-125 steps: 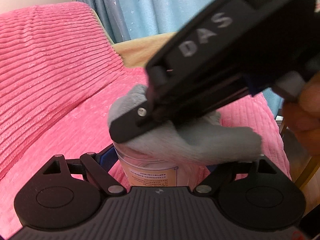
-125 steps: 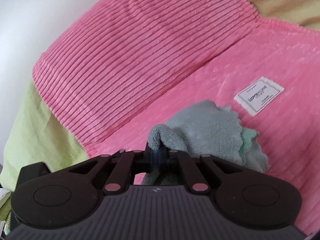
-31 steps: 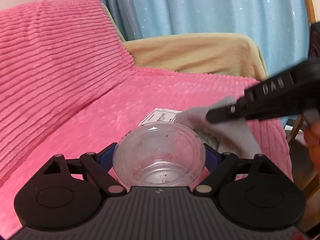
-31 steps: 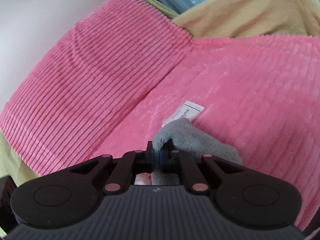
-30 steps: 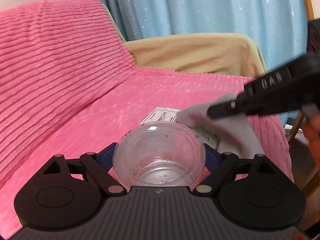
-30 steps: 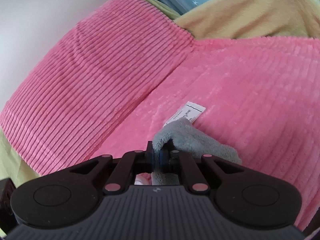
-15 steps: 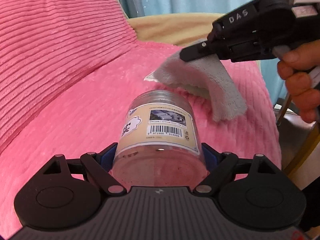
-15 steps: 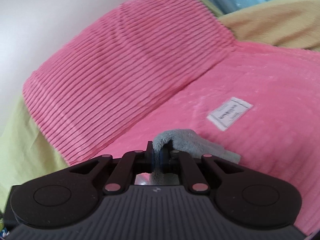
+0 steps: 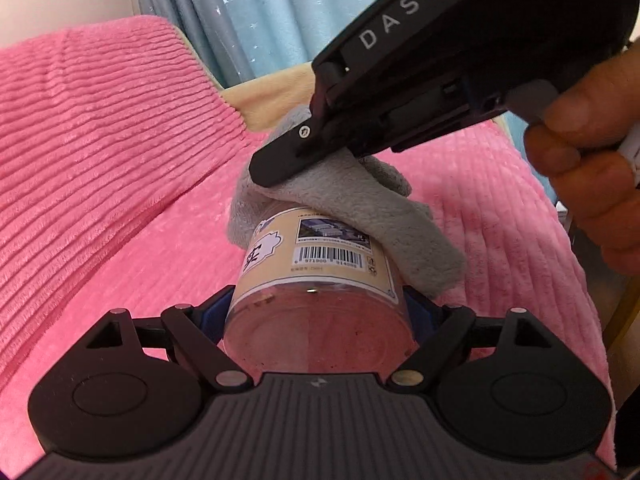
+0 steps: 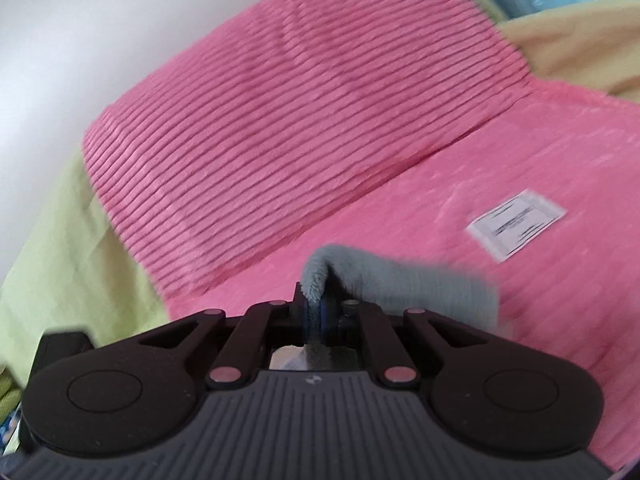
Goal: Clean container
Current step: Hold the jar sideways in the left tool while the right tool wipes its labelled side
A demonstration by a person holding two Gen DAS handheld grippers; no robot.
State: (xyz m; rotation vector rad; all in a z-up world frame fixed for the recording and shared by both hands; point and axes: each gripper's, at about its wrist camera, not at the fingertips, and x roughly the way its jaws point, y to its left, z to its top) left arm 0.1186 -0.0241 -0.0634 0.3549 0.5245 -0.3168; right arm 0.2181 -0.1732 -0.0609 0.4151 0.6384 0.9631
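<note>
Left wrist view: the left gripper [image 9: 318,312] clamps the clear container [image 9: 316,280] by its base end, its blue-padded fingers pressed to both sides, above the pink sofa cover [image 9: 120,184]. The container's beige label faces up. Half a second ago the grey cloth [image 9: 360,216] hung clear, beyond the container; it now drapes over the container's far end and right side, pressed there by the right gripper [image 9: 276,168], which has come down onto it. The person's hand [image 9: 592,160] grips that tool's handle, right of the container.

Right wrist view: the right gripper's fingers are pinched together on a fold of the cloth [image 10: 400,280]. The white tag [image 10: 516,222] lies on the sofa cover beyond the cloth, blurred by motion.
</note>
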